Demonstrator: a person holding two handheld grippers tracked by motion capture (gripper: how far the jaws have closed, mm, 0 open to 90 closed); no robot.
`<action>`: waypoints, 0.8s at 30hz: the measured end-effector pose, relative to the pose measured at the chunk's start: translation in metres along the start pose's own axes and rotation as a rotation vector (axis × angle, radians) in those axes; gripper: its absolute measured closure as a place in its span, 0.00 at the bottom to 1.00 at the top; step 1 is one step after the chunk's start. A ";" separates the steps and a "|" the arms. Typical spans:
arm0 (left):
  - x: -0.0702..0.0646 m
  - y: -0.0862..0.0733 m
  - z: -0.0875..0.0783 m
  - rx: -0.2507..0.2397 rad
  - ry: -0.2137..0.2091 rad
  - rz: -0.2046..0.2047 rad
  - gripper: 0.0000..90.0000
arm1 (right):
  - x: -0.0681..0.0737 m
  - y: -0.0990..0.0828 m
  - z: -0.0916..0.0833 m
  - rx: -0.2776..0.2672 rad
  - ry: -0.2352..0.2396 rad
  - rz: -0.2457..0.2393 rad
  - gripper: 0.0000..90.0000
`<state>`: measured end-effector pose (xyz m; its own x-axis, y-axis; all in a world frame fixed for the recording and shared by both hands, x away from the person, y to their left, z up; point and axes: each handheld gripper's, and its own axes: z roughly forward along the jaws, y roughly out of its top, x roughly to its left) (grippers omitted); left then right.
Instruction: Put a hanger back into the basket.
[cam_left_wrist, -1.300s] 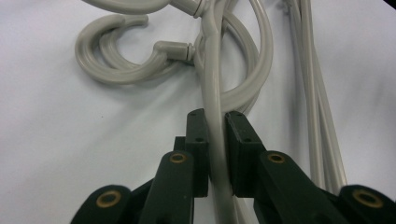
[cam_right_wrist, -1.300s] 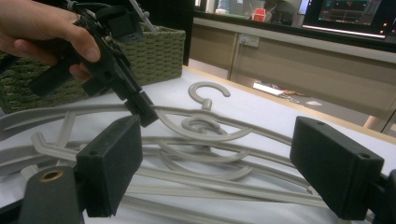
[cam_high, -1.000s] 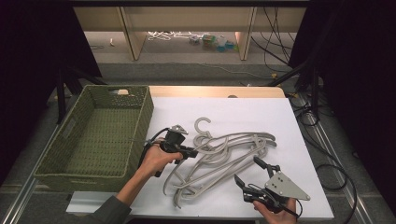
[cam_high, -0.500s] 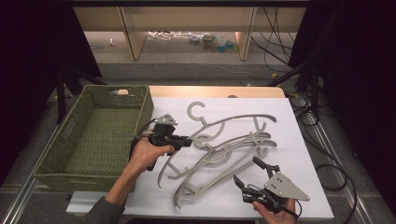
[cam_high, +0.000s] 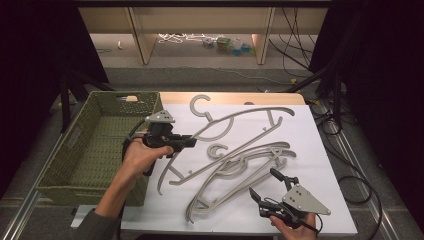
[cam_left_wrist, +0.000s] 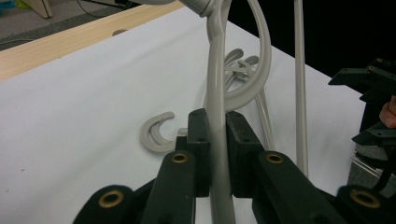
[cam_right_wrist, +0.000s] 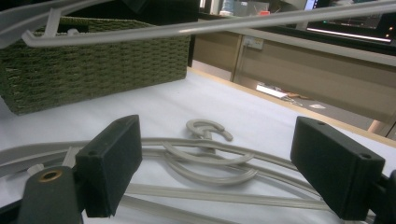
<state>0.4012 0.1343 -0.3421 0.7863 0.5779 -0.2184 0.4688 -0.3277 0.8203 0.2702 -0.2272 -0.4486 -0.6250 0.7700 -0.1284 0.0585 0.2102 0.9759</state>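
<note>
Left gripper (cam_high: 187, 142): clamped on the grey hanger (cam_high: 235, 122), at its left arm.
Hanger: hook toward far tabletop edge, long axis running left-right.

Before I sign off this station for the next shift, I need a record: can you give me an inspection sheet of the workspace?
Surface: white table, wooden strip at its far edge.
Job's things: one grey hanger held off the table; more hangers lie tangled on the table; green basket at the left, a small item at its far end, too small to tell.
Clutter: nothing seen on the table.
Grippers: left gripper shut on the hanger's bar; right gripper open, near the pile, holding nothing.
Cables: one from the left gripper; several on the floor at the right.
Surroundings: dark curtains, wooden shelf legs and small items on the floor beyond.
</note>
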 end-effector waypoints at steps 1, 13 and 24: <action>0.001 0.001 -0.004 0.005 0.000 -0.002 0.91 | 0.000 0.000 0.000 -0.001 0.000 0.001 0.19; 0.013 0.019 -0.056 0.025 -0.067 -0.060 0.91 | 0.001 -0.001 0.000 0.014 0.013 0.021 0.19; 0.032 0.017 -0.111 0.012 -0.028 -0.085 0.91 | 0.001 0.000 0.002 -0.009 0.000 0.003 0.19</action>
<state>0.3899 0.2305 -0.2762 0.7541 0.5832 -0.3021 0.5393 -0.2873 0.7916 0.2710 -0.2256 -0.4493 -0.6245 0.7709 -0.1257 0.0535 0.2027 0.9778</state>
